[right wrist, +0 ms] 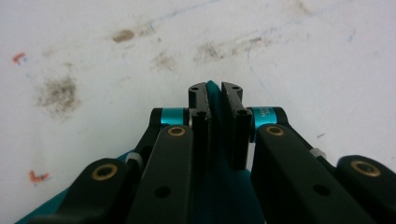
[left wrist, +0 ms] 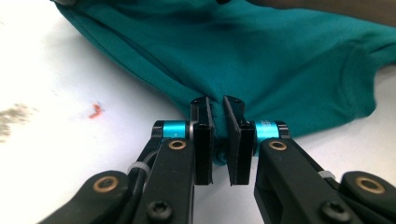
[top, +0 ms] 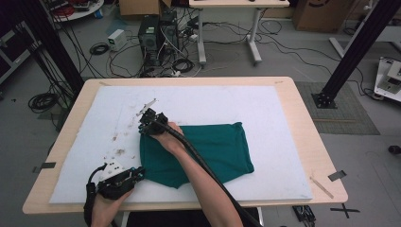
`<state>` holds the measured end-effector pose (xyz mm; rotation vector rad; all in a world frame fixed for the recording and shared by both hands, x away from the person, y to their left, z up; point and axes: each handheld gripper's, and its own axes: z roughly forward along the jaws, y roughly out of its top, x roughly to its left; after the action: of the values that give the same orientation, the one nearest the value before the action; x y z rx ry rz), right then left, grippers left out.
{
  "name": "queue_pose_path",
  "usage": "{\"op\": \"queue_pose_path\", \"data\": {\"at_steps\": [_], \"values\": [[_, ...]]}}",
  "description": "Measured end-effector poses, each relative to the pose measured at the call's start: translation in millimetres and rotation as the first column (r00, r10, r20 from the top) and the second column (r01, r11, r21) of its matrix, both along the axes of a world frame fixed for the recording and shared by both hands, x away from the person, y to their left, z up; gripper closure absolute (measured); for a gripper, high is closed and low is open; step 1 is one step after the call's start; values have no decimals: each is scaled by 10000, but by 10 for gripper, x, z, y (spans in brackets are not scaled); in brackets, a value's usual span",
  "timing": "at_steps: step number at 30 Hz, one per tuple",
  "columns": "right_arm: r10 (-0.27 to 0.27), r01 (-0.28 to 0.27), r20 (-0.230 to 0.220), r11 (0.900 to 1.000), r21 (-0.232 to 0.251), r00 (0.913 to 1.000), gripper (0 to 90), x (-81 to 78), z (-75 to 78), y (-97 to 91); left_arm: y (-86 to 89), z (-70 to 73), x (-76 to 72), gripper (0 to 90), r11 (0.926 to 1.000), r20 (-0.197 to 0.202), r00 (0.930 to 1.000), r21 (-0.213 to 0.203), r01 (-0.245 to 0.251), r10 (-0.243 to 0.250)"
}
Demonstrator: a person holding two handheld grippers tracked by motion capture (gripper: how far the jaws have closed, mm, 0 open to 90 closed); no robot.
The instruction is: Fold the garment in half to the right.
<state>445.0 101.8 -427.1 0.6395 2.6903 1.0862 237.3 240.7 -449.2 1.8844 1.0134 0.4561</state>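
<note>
On the white mat (top: 283,156) covering the table (top: 307,142), toward its middle and nearer your edge, the teal garment (top: 213,151) lies folded flat, its long axis running left to right across your front. Your left gripper (top: 135,174) sits at the garment's near left corner; in the left gripper view its jaws are drawn nearly together with a fold of the teal hem (left wrist: 218,105) pinched between them. Your right gripper (top: 150,118) has crossed over the cloth to the far left corner, forearm laid diagonally across the fabric; the right gripper view shows its jaws closed on a thin edge of teal cloth (right wrist: 214,91), stained mat beyond. Both grips therefore hold the same short left edge, one corner each, and the whole body of the garment extends to your right, away from both tools. Judgement: any fold or drag from here travels rightward along the long axis. The near corner is the better placed; the crossed right arm may drag on the cloth beneath it.
</note>
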Motion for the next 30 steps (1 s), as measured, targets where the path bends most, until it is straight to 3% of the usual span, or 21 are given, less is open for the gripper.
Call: {"op": "queue_pose_path", "data": {"at_steps": [10, 15, 20, 30], "values": [[207, -233, 253, 9941, 1063, 9995, 842, -17, 246, 100, 289, 275, -109, 826, 9995, 582, 9978, -102, -310, 316], [336, -387, 409, 9907, 1305, 9986, 841, -53, 330, 194, 422, 380, -160, 826, 9993, 726, 9968, -168, -320, 332], [351, -393, 361, 9914, 1249, 9987, 841, -72, 343, 131, 364, 341, -150, 826, 9993, 666, 9978, -361, -16, 40], [226, -294, 478, 9889, 1453, 9986, 841, -100, 389, -274, 175, 361, -137, 826, 9942, 882, 9950, -919, 552, -471]]}}
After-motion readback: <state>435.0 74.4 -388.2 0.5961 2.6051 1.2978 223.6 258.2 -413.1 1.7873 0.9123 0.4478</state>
